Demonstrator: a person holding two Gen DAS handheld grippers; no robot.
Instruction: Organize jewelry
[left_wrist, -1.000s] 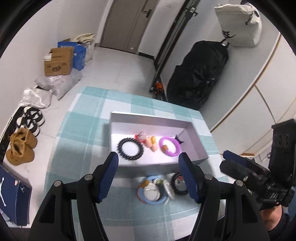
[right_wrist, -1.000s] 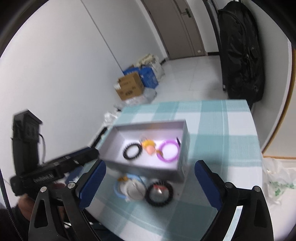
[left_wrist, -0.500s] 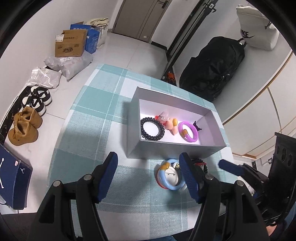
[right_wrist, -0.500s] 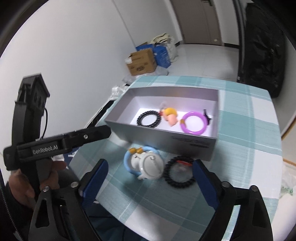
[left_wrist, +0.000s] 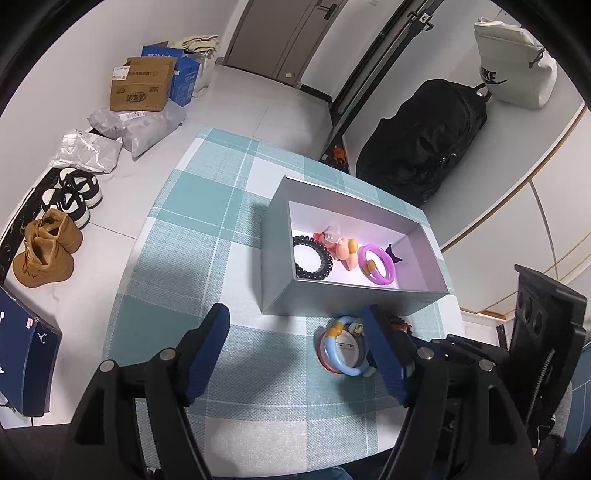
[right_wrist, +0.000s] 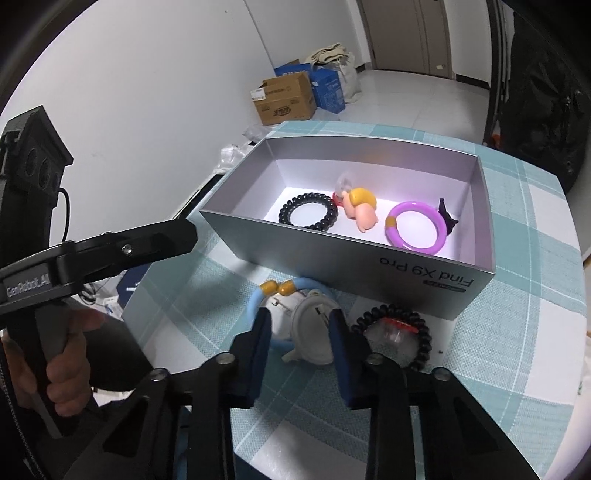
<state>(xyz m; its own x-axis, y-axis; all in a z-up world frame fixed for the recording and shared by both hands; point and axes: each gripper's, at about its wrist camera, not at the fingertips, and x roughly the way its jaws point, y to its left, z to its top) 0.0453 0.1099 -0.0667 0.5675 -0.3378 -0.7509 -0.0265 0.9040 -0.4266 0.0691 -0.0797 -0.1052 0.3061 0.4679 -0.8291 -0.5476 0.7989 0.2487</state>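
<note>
R gripper (right_wrist: 300, 326) jaws narrowed, just been closing round the white round badge (right_wrist: 312, 334) on the cloth; pads alongside its edges, but full contact not clear from this view, so can't tell if clamped yet. Badge lies inside the blue bangle (right_wrist: 264, 295), w/ yellow beads at the bangle's far side. Black beaded bracelet (right_wrist: 406, 332) just beside, to the right, w/ a small clear-and-red piece inside it.

To do well: squeeze on badge edges only, keep pads off the blue bangle so it isn't dragged along. Lift straight up, clear the box (right_wrist: 369, 266) near wall, then over and in. Set down in a bare patch of floor, e.g. far-right end, not on top of the black bracelet, the figurine or the purple bangle (right_wrist: 415, 230) already inside.

L gripper (left_wrist: 295, 345) fingers apart, nothing between them, poised above checked tablecloth (left_wrist: 192, 236) short of the box; been opening a little. Best kept off to the side, or used to steady the box if it slides.
</note>
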